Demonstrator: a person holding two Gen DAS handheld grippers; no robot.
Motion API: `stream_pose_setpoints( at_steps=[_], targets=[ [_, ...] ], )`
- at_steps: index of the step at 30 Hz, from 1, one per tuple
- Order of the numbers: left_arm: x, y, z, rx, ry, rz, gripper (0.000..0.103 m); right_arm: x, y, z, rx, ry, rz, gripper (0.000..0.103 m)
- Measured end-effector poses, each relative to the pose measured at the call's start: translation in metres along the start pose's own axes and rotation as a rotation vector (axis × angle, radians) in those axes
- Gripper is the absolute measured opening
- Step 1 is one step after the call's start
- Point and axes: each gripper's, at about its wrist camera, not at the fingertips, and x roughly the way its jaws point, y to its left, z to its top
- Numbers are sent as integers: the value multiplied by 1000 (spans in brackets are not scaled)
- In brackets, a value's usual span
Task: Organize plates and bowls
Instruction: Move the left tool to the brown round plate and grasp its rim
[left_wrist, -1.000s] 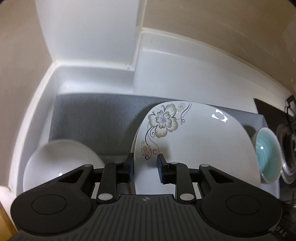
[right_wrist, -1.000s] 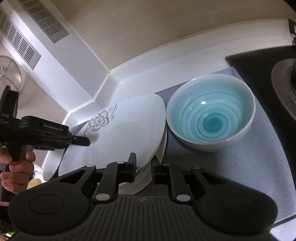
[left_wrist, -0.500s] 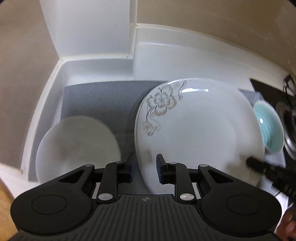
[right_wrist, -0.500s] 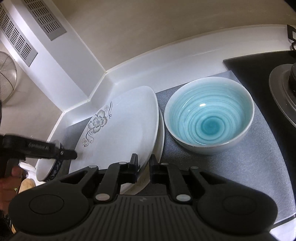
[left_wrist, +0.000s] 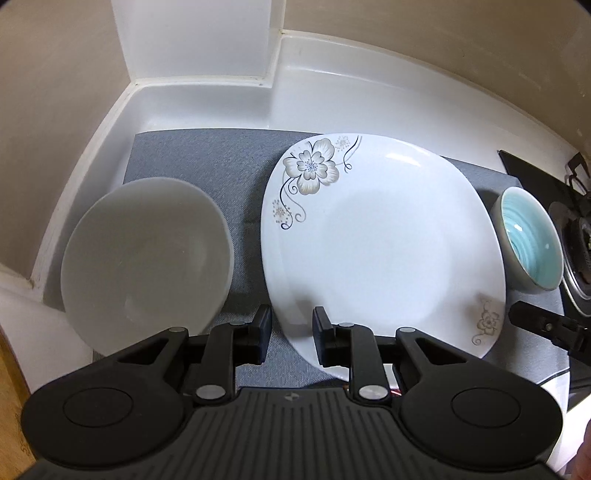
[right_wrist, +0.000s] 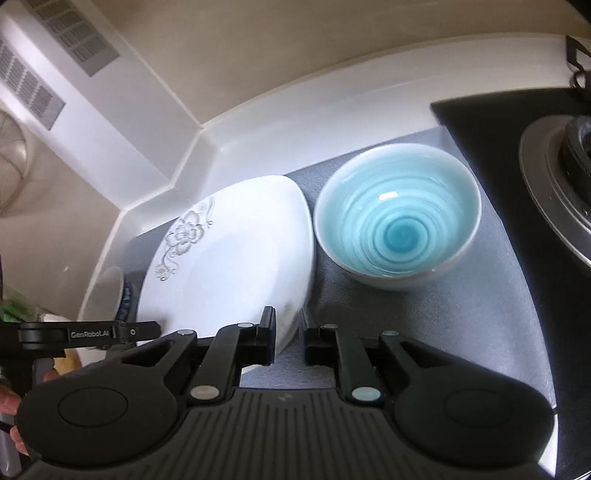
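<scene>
A white square plate with a flower print (left_wrist: 380, 243) lies flat on the grey mat (left_wrist: 207, 162), seemingly on another plate beneath. It also shows in the right wrist view (right_wrist: 229, 266). A white bowl (left_wrist: 147, 254) sits to its left, a light blue bowl (left_wrist: 532, 243) to its right, also in the right wrist view (right_wrist: 399, 218). My left gripper (left_wrist: 290, 332) is open and empty at the plate's near left edge. My right gripper (right_wrist: 287, 332) is open and empty at the plate's near right corner.
A white raised counter rim (left_wrist: 207, 85) and wall corner bound the mat at the back and left. A black stove with a burner (right_wrist: 554, 177) stands right of the blue bowl. A fan (right_wrist: 11, 155) is at the far left.
The plate has come down from a tilt to lie flat on the mat. Both grippers have drawn back from its edges and stand open.
</scene>
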Motion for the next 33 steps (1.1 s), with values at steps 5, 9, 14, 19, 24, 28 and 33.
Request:
stream_pose_setpoints(
  at_steps=[5,9,14,19,24,28,33],
  targets=[
    [-16,5,-8,40,-27,-53,26,2,6,-10,-34,41,5,3],
    [-10,9,-5,43,-16,-51,24,8,2,-14,-6,45,18,1],
    [-8,13,-2,26,-19,-51,24,1,-4,-10,53,2,3,2],
    [-12,13,-1,33,-12,-36,24,11,-3,-10,65,5,31,2],
    [-52,5,-21,62,-53,-51,26,6,-1,-22,71,52,41,13],
    [-74,1,-51,35,-39,-99,44,4,14,-54,-46,138,52,25],
    [-72,-8,-77,10,14,-73,48,14,39,-89,-198,215,64,25]
  ],
)
